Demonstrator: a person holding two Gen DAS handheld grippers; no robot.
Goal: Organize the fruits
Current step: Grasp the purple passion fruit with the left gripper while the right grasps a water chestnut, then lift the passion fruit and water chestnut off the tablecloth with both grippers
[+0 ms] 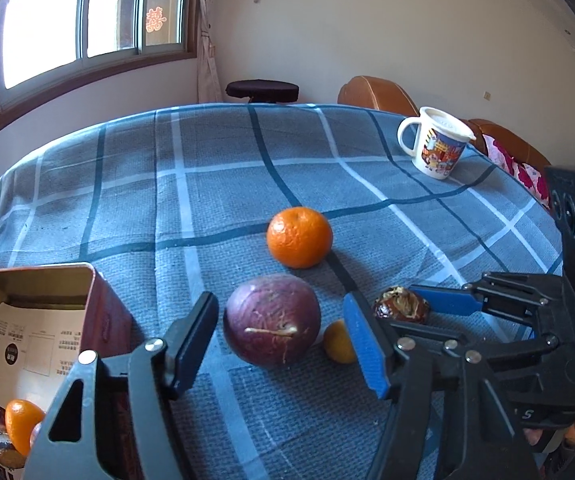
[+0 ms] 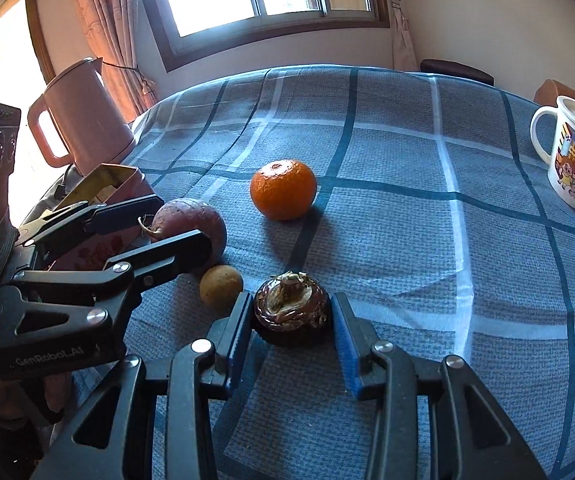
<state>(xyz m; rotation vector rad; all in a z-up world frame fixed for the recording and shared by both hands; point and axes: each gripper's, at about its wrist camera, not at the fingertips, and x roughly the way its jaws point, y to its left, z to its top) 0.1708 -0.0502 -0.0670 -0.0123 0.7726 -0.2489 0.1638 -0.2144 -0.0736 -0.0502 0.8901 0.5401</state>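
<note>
Two pickups are under way on the surface [image 2: 407, 184]: the right gripper [image 2: 291, 328] pinches the dark brown fruit [image 2: 292, 308], the left gripper [image 1: 275, 336] straddles the purple fruit [image 1: 272, 325], fingers spread, needing closure before lifting toward the tin [image 1: 27, 312].

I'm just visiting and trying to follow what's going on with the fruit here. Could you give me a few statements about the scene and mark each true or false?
1. The right gripper has its jaws either side of the dark brown fruit. True.
2. The orange is held in the left gripper. False: it lies free on the blue checked cloth.
3. The tin box already holds a small orange fruit. True.
4. The mug lies tipped over. False: it stands upright.
</note>
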